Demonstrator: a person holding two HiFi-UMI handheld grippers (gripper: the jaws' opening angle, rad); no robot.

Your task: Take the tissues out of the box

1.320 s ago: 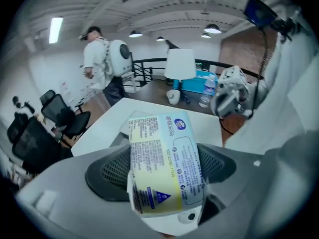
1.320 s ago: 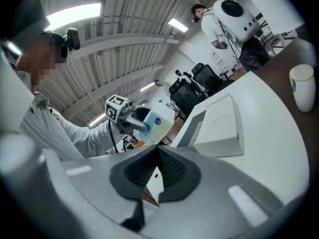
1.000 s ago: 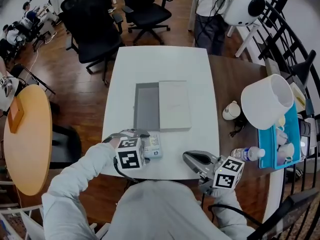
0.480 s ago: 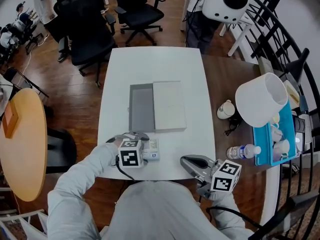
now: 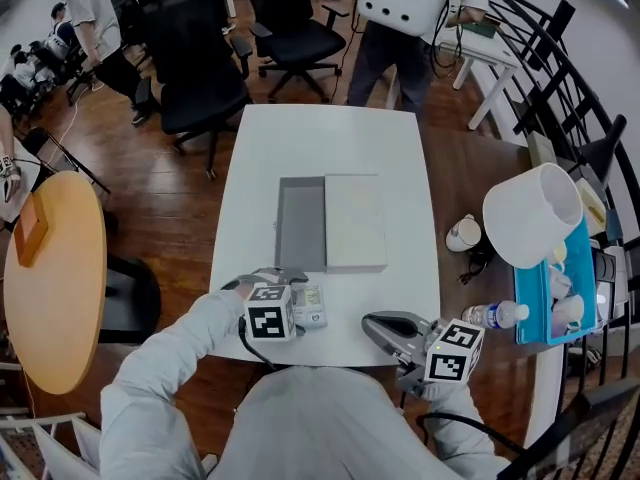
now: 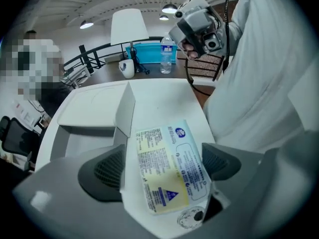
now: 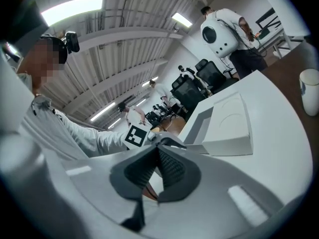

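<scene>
A small tissue pack (image 5: 311, 306) with a blue and yellow label lies on the white table (image 5: 330, 138) near its front edge. My left gripper (image 5: 297, 302) is around it. In the left gripper view the pack (image 6: 169, 168) sits between the jaws, which are opening, and the pads (image 6: 107, 171) no longer squeeze it. Behind it is the open grey box (image 5: 300, 223), with its white lid (image 5: 355, 221) lying beside it on the right. My right gripper (image 5: 372, 321) hovers at the front right of the table, shut (image 7: 158, 156) and holding nothing.
On the brown desk to the right are a white mug (image 5: 464, 234), a water bottle (image 5: 495, 315), a large white shade (image 5: 532, 213) and a blue bin (image 5: 560, 298). Black office chairs (image 5: 200, 58) and a standing person (image 5: 400, 8) are beyond the table. A round orange table (image 5: 55, 268) stands at the left.
The head view has shifted a little. My left gripper stays at the tissue pack by the front edge. My right gripper has not moved.
</scene>
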